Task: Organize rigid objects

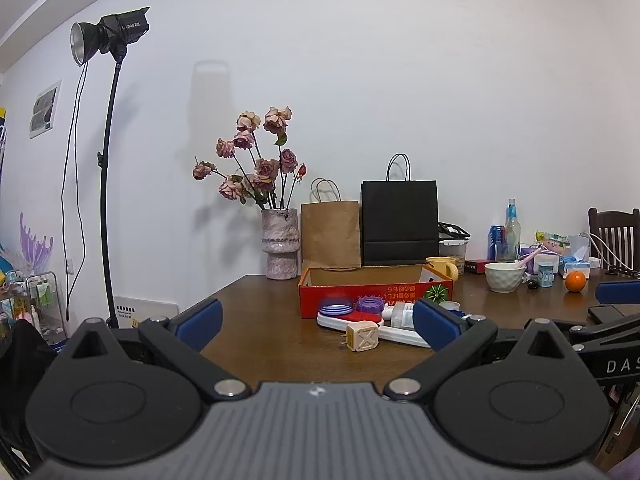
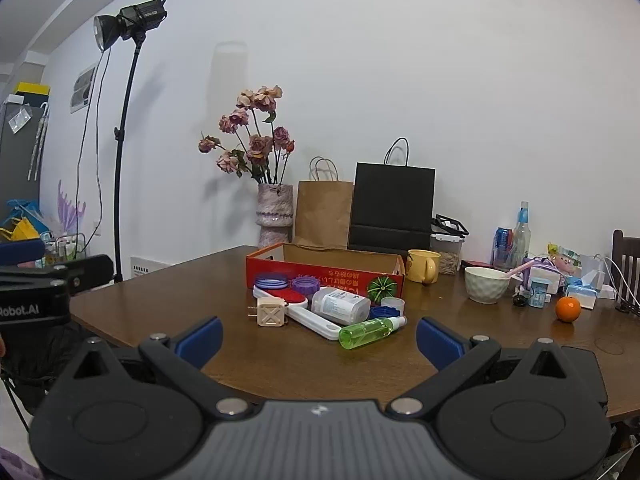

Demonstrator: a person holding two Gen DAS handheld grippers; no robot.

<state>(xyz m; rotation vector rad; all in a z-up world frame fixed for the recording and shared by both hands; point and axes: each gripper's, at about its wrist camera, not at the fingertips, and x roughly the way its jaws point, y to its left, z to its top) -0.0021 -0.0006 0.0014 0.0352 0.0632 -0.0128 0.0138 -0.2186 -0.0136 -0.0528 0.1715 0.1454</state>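
Observation:
A pile of small items lies on the brown table (image 2: pixel 200 292) in front of an open red cardboard box (image 2: pixel 324 270): a beige plug cube (image 2: pixel 271 312), a white power strip (image 2: pixel 316 322), a white bottle on its side (image 2: pixel 340 305), a green spray bottle (image 2: pixel 370 332), blue lids (image 2: pixel 272 281) and a purple lid (image 2: pixel 306 283). My right gripper (image 2: pixel 319 338) is open, short of the pile, with nothing between its fingers. My left gripper (image 1: pixel 318 322) is open too, near the table's edge, and the plug cube (image 1: pixel 362 336) and box (image 1: pixel 376 290) lie beyond it.
Behind the box stand a vase of dried roses (image 2: pixel 274 216), a brown paper bag (image 2: pixel 323 210) and a black bag (image 2: pixel 392 204). To the right are a yellow mug (image 2: pixel 423 266), a white bowl (image 2: pixel 486 284), an orange (image 2: pixel 568 309), bottles and clutter. A light stand (image 2: pixel 124 152) rises at the left.

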